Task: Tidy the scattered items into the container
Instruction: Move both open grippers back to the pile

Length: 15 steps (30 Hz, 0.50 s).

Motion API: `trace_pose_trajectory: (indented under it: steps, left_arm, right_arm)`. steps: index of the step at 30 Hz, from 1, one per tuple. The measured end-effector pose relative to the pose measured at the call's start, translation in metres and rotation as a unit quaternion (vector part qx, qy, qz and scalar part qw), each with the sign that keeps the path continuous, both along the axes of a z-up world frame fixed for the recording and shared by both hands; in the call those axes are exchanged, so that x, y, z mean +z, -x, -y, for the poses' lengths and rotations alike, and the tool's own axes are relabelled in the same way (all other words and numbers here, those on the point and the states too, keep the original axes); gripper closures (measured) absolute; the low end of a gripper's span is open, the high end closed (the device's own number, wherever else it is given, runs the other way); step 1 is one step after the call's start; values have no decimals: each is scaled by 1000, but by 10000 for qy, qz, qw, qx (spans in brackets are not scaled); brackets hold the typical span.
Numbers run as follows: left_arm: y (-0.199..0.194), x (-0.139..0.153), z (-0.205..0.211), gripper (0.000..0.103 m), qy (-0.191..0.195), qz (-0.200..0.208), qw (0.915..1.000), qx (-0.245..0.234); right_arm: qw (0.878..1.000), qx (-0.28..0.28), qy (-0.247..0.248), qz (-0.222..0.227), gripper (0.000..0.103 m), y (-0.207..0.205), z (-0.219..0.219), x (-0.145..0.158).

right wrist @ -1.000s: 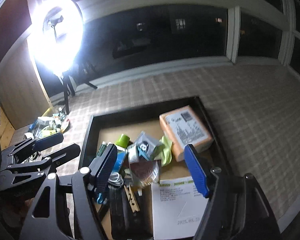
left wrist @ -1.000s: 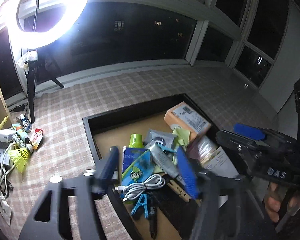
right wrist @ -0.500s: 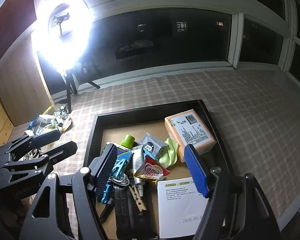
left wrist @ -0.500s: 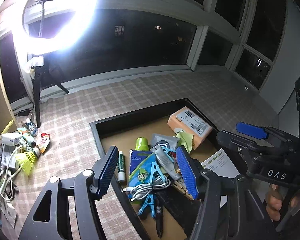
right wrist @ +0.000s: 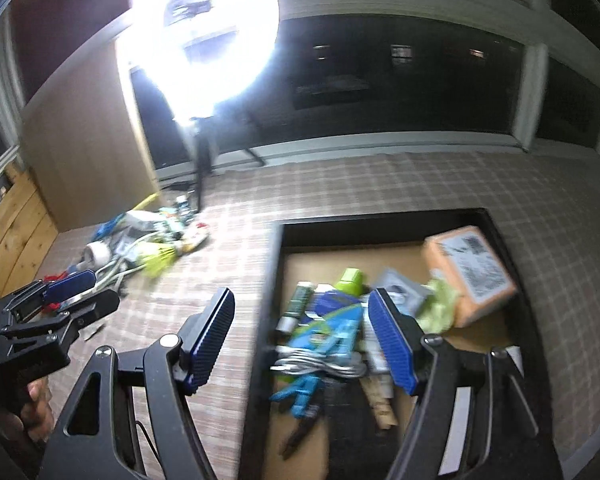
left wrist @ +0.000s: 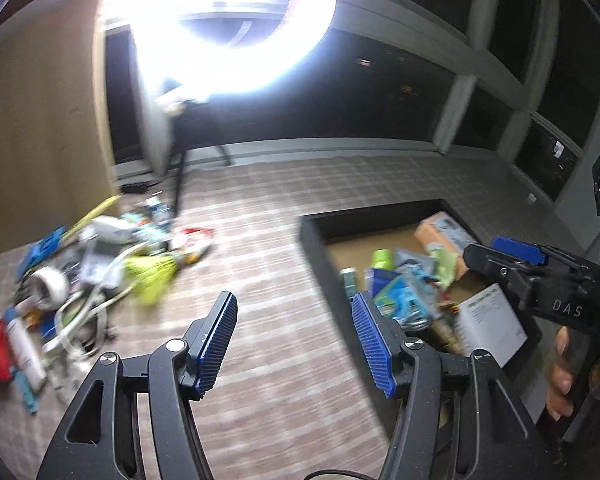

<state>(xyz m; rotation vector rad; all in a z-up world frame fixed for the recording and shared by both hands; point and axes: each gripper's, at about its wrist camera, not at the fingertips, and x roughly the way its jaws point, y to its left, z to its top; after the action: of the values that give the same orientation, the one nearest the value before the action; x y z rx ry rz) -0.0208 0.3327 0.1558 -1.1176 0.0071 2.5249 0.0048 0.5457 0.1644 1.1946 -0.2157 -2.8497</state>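
Over checked cloth (left wrist: 260, 272): left claw (left wrist: 294, 344), right claw (right wrist: 300, 340) both wide, empty; one black tray (right wrist: 512, 248).

My right gripper (right wrist: 300, 340) is wide open with nothing in it. Between its jaws sits the black tray's (right wrist: 266, 320) edge, toys inside.
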Motion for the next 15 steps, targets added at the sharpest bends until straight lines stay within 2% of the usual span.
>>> trace_pose_trajectory:
  steps: [8, 15]
  left_arm:
    - [-10, -17, 114, 46, 111, 146, 9953, 947]
    - [-26, -42, 217, 47, 251, 449, 9821, 1810]
  right_arm:
    - [9955, 947, -81, 58, 35, 18, 94, -4]
    - [9849, 1706, -22, 291, 35, 40, 182, -26]
